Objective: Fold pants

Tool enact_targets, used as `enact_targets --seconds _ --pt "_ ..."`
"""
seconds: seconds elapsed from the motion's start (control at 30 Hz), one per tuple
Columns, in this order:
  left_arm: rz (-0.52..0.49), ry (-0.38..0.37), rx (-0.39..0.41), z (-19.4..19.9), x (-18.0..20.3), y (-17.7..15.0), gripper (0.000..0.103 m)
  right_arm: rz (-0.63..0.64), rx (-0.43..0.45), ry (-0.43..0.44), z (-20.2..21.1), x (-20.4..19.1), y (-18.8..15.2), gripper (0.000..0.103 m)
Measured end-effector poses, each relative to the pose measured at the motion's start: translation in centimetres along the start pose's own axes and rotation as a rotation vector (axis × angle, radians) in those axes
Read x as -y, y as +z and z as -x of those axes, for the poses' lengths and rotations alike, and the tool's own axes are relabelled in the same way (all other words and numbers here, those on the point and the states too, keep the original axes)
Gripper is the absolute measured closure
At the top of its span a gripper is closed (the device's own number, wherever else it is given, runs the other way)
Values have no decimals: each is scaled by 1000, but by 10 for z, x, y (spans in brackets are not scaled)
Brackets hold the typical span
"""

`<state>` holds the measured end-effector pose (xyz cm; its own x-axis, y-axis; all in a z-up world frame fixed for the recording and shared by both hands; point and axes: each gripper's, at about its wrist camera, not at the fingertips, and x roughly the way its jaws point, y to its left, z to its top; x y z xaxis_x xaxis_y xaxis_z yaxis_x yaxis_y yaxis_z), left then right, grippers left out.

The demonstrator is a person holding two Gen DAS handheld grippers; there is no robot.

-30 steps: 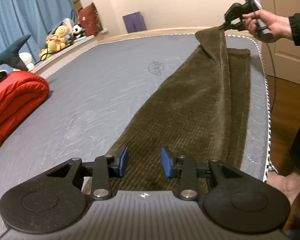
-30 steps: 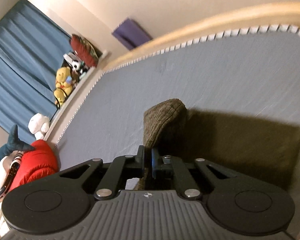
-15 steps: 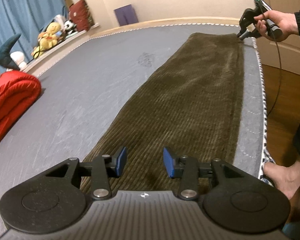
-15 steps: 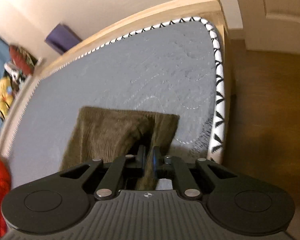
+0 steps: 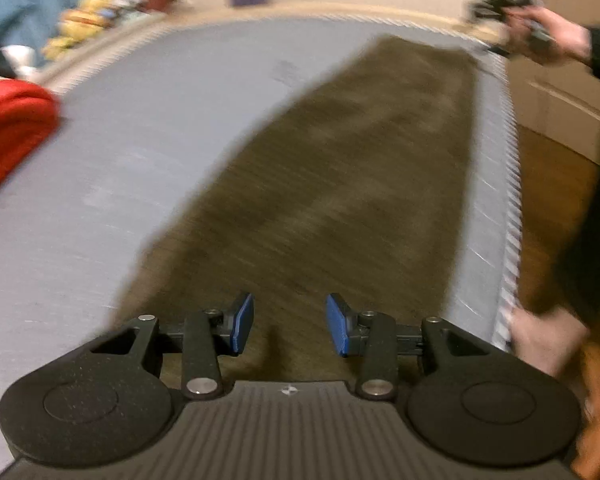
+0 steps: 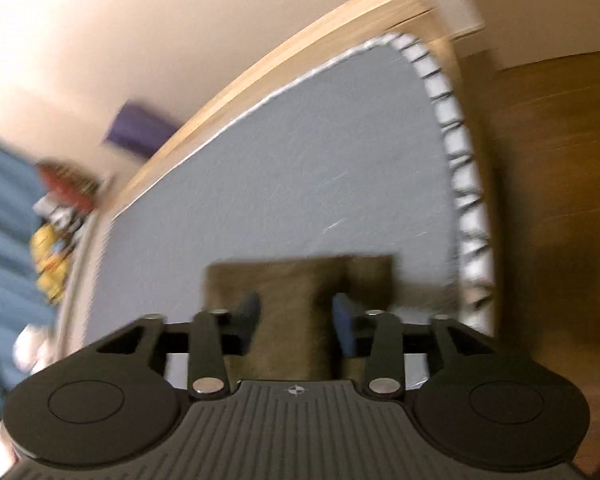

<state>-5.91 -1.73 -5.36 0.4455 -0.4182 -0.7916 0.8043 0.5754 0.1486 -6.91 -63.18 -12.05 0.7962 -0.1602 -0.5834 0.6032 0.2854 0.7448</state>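
Observation:
The olive-brown corduroy pants (image 5: 352, 168) lie flat and lengthwise along the right side of the grey mattress (image 5: 160, 152). My left gripper (image 5: 290, 324) is open and empty, just above the near end of the pants. My right gripper (image 6: 296, 314) is open above the far end of the pants (image 6: 296, 280), which lies flat near the mattress corner. The right gripper also shows in the left wrist view (image 5: 500, 4), held in a hand above the far right corner. Both views are blurred by motion.
A red folded blanket (image 5: 12, 128) lies at the mattress's left edge. Stuffed toys (image 5: 80, 20) line the far left ledge by a blue curtain. The mattress's patterned right edge (image 5: 510, 200) borders the wooden floor (image 5: 556, 200). A wooden bed frame (image 6: 280, 64) runs behind.
My right gripper laid the lifted pant end flat at the far corner, then opened and let go of it. My left gripper stayed open over the near end.

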Motion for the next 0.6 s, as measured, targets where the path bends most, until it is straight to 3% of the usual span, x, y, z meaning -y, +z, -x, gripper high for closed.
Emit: enact_targets --seconds 0.1,0.17,0.33,0.4,0.53,0.57,0.6 --pt "-102 -31 -35 -3 16 -7 58 23 -36 -70 -18 -1 -5 41" --pt "-107 -56 -53 0 16 -12 58 26 -64 -89 -28 1 -8 42" --pt "-117 -65 -118 4 9 -28 57 64 -30 -83 -36 -2 -1 48" --pt "-152 -60 -148 4 11 -35 55 65 -18 -100 -41 2 4 67" --pt "-175 -25 -162 1 12 -40 58 61 -22 -111 -49 8 6 81" --pt "-176 -18 -163 0 12 -40 63 78 -22 -109 -48 8 5 87" --pt "-181 -3 -164 1 11 -40 75 99 -16 -106 -46 5 5 90"
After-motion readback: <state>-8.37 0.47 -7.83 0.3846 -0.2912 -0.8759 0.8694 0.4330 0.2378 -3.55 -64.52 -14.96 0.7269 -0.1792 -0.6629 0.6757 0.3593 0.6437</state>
